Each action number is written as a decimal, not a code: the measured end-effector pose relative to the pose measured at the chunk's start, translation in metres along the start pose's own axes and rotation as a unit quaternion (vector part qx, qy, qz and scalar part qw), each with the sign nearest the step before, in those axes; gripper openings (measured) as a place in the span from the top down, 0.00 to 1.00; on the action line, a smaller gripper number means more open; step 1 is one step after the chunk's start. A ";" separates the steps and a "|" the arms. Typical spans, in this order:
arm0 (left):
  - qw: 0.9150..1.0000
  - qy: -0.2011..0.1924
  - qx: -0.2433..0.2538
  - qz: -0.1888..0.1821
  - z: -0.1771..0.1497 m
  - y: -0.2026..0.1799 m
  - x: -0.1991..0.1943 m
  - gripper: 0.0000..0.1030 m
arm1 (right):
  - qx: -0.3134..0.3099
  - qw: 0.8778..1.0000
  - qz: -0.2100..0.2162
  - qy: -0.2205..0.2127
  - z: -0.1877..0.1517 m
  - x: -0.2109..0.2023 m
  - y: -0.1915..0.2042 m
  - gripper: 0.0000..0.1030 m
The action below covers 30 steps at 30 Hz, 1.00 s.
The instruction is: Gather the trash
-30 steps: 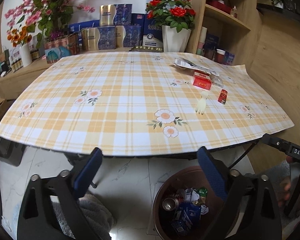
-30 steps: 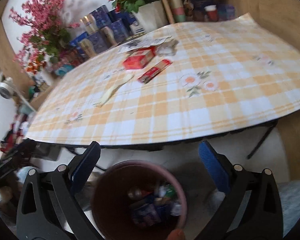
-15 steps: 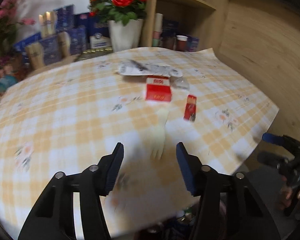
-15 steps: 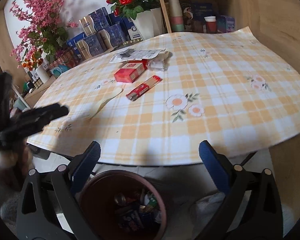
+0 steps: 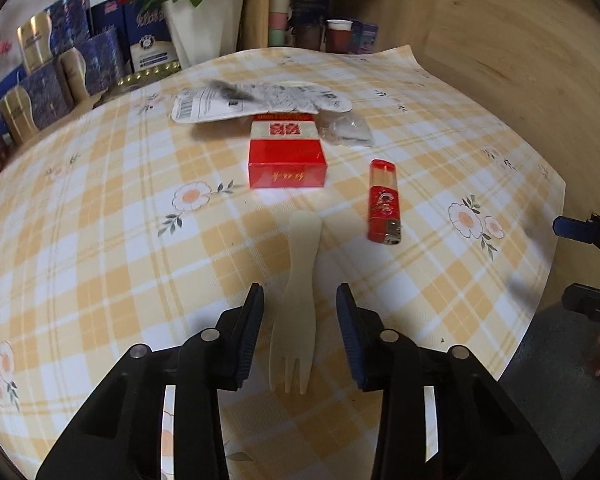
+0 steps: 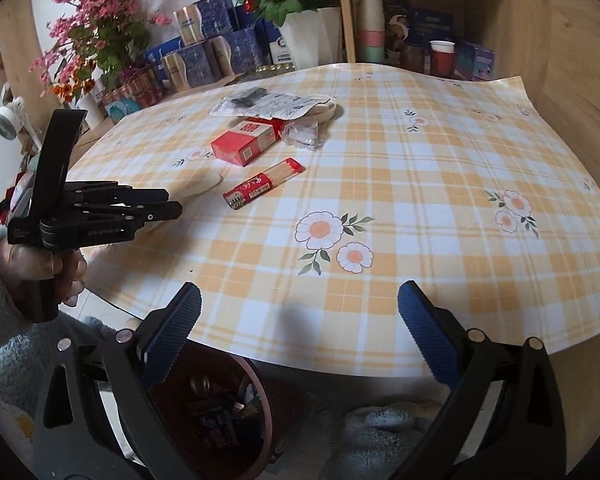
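A cream plastic fork (image 5: 298, 292) lies on the checked tablecloth (image 5: 100, 240), tines toward me. My left gripper (image 5: 299, 340) is open, its jaws on either side of the fork, not touching it. Beyond lie a red cigarette box (image 5: 286, 158), a red lighter (image 5: 384, 202), a crumpled clear wrapper (image 5: 346, 132) and a printed plastic bag (image 5: 256, 100). My right gripper (image 6: 300, 336) is open and empty at the table's front edge, above a brown trash bin (image 6: 228, 412) holding several pieces of trash. The box (image 6: 246, 142) and lighter (image 6: 262, 188) show there too.
A white pot of red roses (image 5: 204, 20), blue and gold gift boxes (image 5: 60, 76) and stacked cups (image 6: 370, 26) stand behind the table. A wooden shelf and wall are at the right. The left gripper's body (image 6: 84, 212) shows in the right wrist view.
My left gripper has moved from above the bin forward over the table and now straddles the fork, jaws narrower. The right gripper stayed near the bin, rising slightly.
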<state>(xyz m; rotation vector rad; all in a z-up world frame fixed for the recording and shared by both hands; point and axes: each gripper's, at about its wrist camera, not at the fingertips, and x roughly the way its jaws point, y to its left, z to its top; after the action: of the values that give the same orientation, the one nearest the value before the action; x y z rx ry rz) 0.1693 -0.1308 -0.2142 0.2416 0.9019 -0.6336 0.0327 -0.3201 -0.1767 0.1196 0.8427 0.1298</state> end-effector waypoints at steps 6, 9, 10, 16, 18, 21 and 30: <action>1.000 -0.006 0.022 0.009 -0.001 -0.003 -0.003 0.82 | -0.014 1.000 0.004 0.011 0.003 0.012 0.005 0.06; 1.000 -0.025 0.005 0.005 -0.005 0.002 -0.013 0.82 | -0.047 0.999 0.007 0.024 0.013 0.022 0.012 0.06; 0.999 -0.030 -0.011 -0.003 -0.006 0.007 -0.019 0.82 | -0.061 0.998 0.007 0.028 0.017 0.024 0.015 0.06; 0.997 -0.055 -0.054 -0.020 -0.018 0.019 -0.049 0.82 | -0.168 0.984 0.014 0.054 0.056 0.055 0.037 0.06; 0.996 -0.059 -0.066 -0.024 -0.024 0.024 -0.059 0.82 | -0.187 0.980 0.021 0.070 0.072 0.073 0.042 0.06; 0.993 -0.068 -0.087 -0.028 -0.032 0.032 -0.073 0.82 | -0.193 0.976 0.030 0.092 0.089 0.096 0.046 0.06; 0.990 -0.090 -0.100 -0.036 -0.045 0.042 -0.105 0.82 | -0.190 0.968 0.045 0.156 0.106 0.148 0.051 0.06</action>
<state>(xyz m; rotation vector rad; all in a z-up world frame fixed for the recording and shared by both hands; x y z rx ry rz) 0.1180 -0.0343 -0.1610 -0.0290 0.7972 -0.6167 0.2060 -0.2516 -0.2077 -0.2289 1.1114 0.4011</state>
